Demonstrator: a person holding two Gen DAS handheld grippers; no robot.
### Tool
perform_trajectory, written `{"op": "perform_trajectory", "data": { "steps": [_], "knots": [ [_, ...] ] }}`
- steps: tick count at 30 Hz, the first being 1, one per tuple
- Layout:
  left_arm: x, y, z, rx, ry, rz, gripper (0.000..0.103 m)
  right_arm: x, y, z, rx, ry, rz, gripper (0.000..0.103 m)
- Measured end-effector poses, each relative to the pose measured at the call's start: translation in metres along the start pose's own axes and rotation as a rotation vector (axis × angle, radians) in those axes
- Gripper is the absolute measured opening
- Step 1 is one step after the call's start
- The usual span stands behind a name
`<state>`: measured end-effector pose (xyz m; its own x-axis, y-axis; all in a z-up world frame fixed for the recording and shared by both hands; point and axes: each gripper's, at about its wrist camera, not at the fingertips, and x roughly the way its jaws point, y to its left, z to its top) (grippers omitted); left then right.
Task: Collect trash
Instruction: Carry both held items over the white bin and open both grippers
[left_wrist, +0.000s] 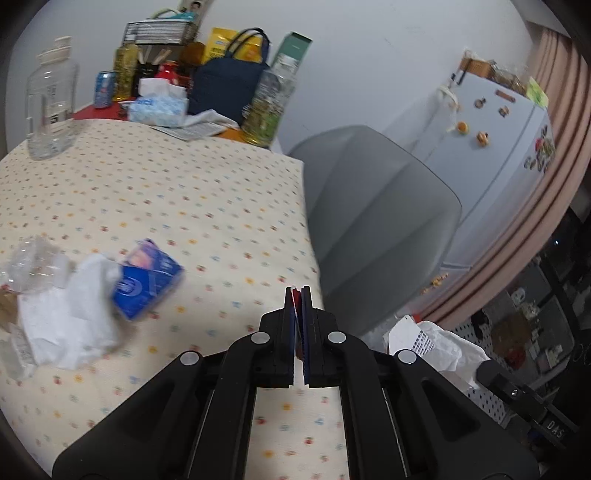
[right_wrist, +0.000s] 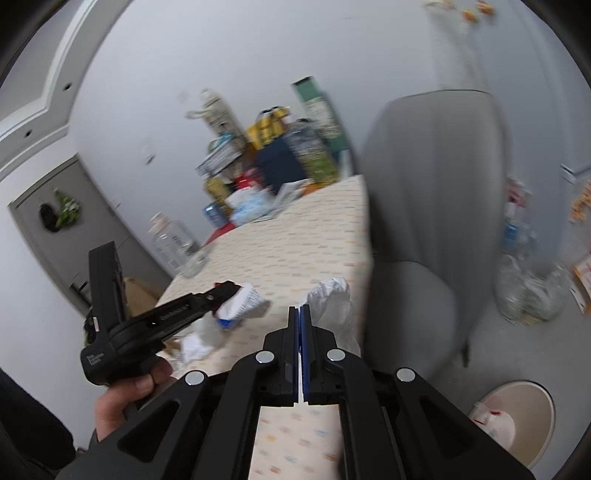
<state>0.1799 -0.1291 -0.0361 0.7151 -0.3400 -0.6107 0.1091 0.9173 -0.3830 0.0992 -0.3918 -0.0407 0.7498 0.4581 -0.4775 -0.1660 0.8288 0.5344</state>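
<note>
In the left wrist view a blue crushed carton, a crumpled white tissue and crushed clear plastic lie on the dotted tablecloth at the left. My left gripper is shut with a thin red-and-white scrap pinched between its pads. It hovers over the table's right edge. In the right wrist view my right gripper is shut on a white plastic bag. The left gripper shows there beside a crumpled wrapper.
A grey chair stands right of the table. A round beige bin with trash sits on the floor. Bottles, a jar, a tissue box and a navy bag crowd the table's far end. A white fridge stands at the right.
</note>
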Motion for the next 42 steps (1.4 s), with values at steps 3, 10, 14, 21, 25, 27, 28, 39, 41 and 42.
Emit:
{"op": "perform_trajectory", "data": {
  "steps": [3, 10, 14, 21, 25, 27, 28, 39, 41, 42],
  "knots": [
    [0.015, -0.023, -0.006, 0.027, 0.028, -0.021, 0.004, -0.019, -0.031, -0.003, 0.039, -0.023, -0.052, 0.002],
    [0.048, -0.079, -0.028, 0.105, 0.098, -0.063, 0.004, -0.049, -0.088, -0.019, 0.130, -0.044, -0.133, 0.002],
    [0.065, -0.106, -0.044, 0.136, 0.140, -0.075, 0.004, -0.059, -0.117, -0.034, 0.181, -0.043, -0.169, 0.002],
    [0.103, -0.148, -0.080, 0.195, 0.223, -0.065, 0.004, -0.062, -0.162, -0.059, 0.268, -0.020, -0.225, 0.002],
    [0.123, -0.169, -0.104, 0.231, 0.275, -0.052, 0.004, -0.061, -0.182, -0.076, 0.312, 0.000, -0.259, 0.002],
    [0.132, -0.176, -0.117, 0.249, 0.303, -0.045, 0.004, -0.056, -0.195, -0.087, 0.339, 0.013, -0.284, 0.002],
    [0.138, -0.179, -0.123, 0.257, 0.318, -0.042, 0.004, -0.055, -0.201, -0.092, 0.350, 0.020, -0.295, 0.002],
    [0.175, -0.192, -0.162, 0.313, 0.406, 0.002, 0.004, -0.049, -0.260, -0.132, 0.500, 0.069, -0.368, 0.029],
    [0.179, -0.194, -0.165, 0.318, 0.416, 0.001, 0.004, -0.057, -0.264, -0.134, 0.507, 0.039, -0.382, 0.056],
    [0.181, -0.195, -0.167, 0.321, 0.419, 0.000, 0.004, -0.061, -0.266, -0.136, 0.510, 0.033, -0.388, 0.055]
  ]
}}
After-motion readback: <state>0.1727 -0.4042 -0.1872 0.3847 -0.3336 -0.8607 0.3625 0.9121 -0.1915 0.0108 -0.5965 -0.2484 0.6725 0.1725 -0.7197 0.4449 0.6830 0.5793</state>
